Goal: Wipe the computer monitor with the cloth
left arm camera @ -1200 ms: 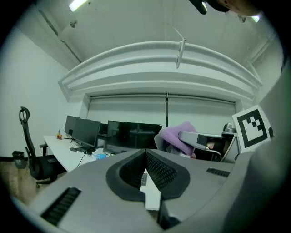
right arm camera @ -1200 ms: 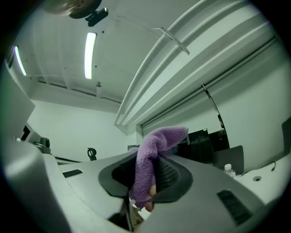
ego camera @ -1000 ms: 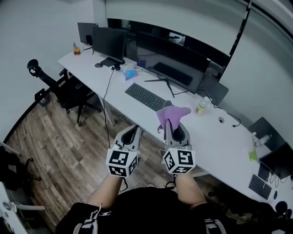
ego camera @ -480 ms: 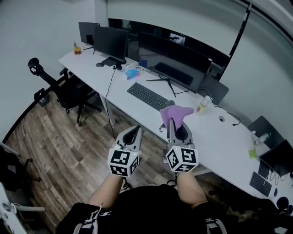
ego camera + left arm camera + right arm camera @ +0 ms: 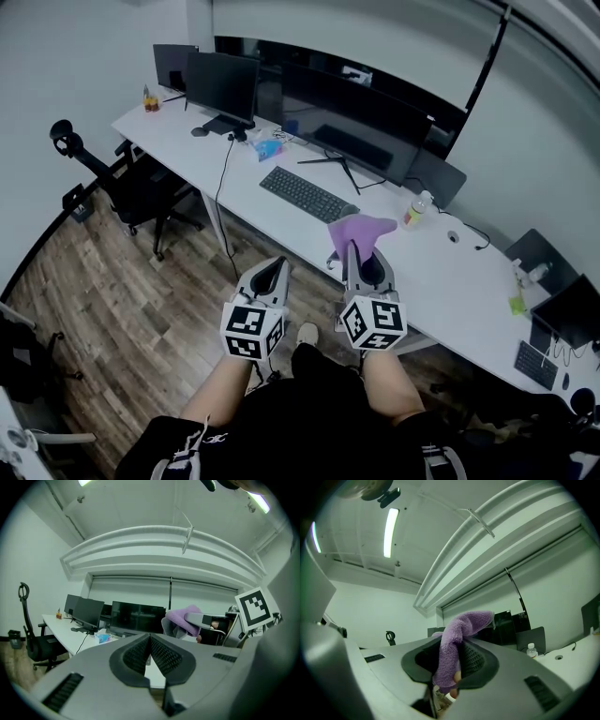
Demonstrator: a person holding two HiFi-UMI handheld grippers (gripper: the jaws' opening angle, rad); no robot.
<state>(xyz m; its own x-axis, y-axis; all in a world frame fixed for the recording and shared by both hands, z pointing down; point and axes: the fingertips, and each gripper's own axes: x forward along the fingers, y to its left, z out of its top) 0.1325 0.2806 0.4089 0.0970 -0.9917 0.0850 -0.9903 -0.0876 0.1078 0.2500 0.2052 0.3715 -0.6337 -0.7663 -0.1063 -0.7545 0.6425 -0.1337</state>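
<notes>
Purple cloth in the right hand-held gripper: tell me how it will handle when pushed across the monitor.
Probably floppy: the purple cloth bends over above the jaws of the right hand-held gripper. Likely light, since a small pinch holds it. Its fuzzy pile should grip the monitor rather than slip.

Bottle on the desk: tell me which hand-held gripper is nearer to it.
Right. The right hand-held gripper, shut on the purple cloth, is just left of the bottle and nearer the person; the left hand-held gripper is farther left still.
</notes>
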